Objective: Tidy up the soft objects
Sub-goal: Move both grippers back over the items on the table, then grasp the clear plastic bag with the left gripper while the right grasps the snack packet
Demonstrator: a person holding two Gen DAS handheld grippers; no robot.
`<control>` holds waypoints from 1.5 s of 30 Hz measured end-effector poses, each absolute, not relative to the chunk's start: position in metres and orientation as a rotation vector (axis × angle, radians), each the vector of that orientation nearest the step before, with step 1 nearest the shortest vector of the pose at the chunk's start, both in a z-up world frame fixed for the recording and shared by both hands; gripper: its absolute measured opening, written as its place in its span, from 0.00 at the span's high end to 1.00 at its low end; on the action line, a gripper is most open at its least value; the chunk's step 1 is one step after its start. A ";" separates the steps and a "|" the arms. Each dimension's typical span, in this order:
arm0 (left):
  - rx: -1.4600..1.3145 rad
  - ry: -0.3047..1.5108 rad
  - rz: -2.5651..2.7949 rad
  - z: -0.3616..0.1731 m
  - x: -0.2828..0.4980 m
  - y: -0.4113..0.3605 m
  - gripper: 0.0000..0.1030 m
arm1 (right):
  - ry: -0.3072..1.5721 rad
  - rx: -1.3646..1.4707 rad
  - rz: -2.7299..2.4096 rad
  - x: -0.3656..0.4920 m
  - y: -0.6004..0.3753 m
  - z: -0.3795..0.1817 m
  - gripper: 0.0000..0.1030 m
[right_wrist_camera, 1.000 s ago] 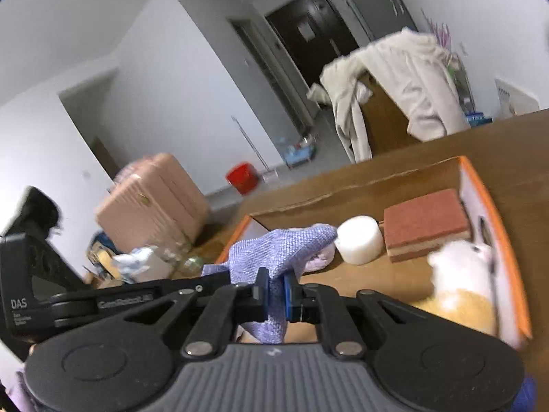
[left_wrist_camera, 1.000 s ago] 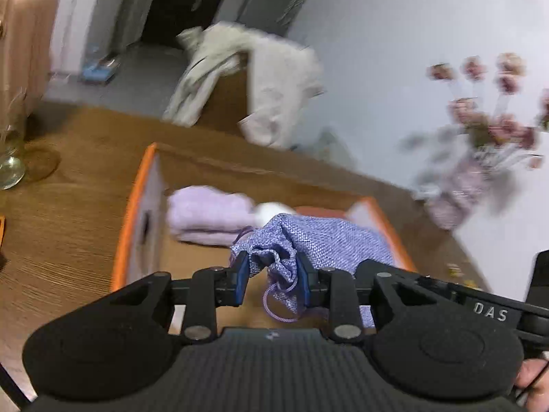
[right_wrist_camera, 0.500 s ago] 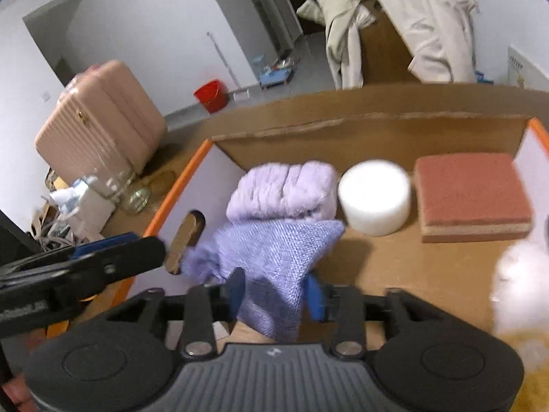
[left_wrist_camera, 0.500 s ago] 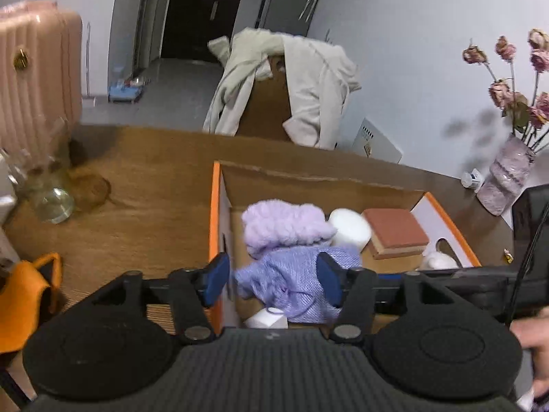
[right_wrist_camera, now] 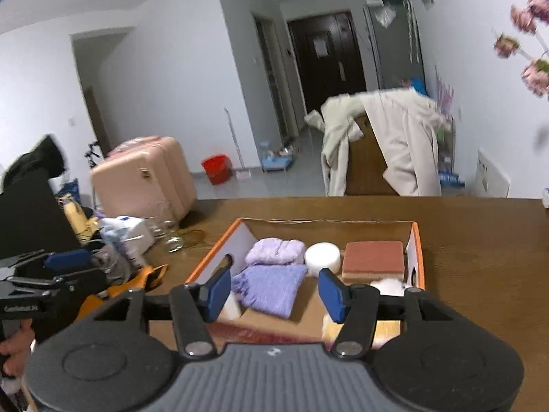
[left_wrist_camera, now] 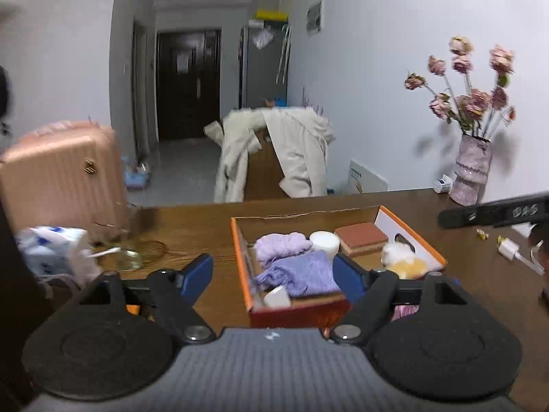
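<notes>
Now the left gripper (left_wrist_camera: 272, 276) and the right gripper (right_wrist_camera: 272, 290) both have their jaws spreading apart with nothing pressed between the pads, whereas a second ago each was clamped on the woven purple pouch (left_wrist_camera: 303, 271). That pouch now lies released in the orange-rimmed box (left_wrist_camera: 411, 231) at lower centre of both views, just in front of the lilac towel (right_wrist_camera: 274, 250). Both grippers have drawn back and up from the box, angled gently down toward the desk (right_wrist_camera: 480, 240).
</notes>
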State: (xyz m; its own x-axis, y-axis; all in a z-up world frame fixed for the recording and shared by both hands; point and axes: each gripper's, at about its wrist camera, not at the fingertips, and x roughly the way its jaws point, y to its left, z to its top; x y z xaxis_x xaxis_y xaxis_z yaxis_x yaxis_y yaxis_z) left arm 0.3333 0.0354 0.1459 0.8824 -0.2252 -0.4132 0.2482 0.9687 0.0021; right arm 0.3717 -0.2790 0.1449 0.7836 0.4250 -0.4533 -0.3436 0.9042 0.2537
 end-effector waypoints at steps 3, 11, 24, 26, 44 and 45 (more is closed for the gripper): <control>0.091 0.369 -0.222 0.132 0.280 0.036 0.18 | 0.453 0.127 0.458 0.313 -0.278 0.133 0.37; 0.001 0.381 -0.132 0.070 0.165 0.033 0.14 | 0.386 0.069 0.450 0.193 -0.261 0.070 0.31; 0.003 0.439 -0.108 0.048 0.169 0.027 0.14 | 0.445 0.111 0.433 0.170 -0.254 0.042 0.31; 0.016 0.459 -0.115 0.037 0.186 0.022 0.14 | 0.473 0.125 0.438 0.186 -0.248 0.035 0.31; -0.227 0.581 -0.148 -0.009 0.300 0.082 0.59 | 0.649 0.087 0.230 0.382 -0.133 -0.006 0.33; -0.240 0.580 -0.152 -0.009 0.302 0.085 0.59 | 0.653 0.072 0.206 0.387 -0.130 -0.008 0.33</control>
